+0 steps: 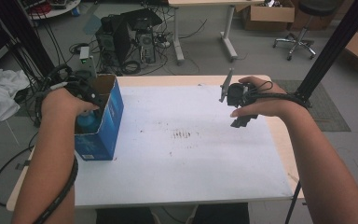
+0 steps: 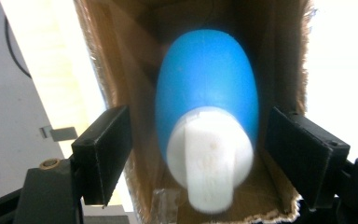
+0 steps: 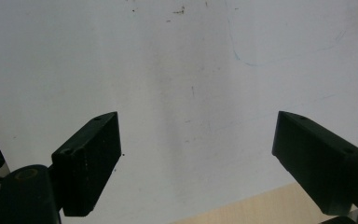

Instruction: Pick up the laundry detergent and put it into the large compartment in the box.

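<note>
I see the white worktop (image 1: 182, 140) with a blue carton (image 1: 103, 122) standing open at its left edge. My left gripper (image 2: 199, 154) hangs over it; its view shows a blue bottle (image 2: 207, 98) inside, white cap (image 2: 209, 156) up, jaws spread clear of it. My right gripper (image 3: 198, 154) gapes, holding nothing, above the worktop's far right.
</note>
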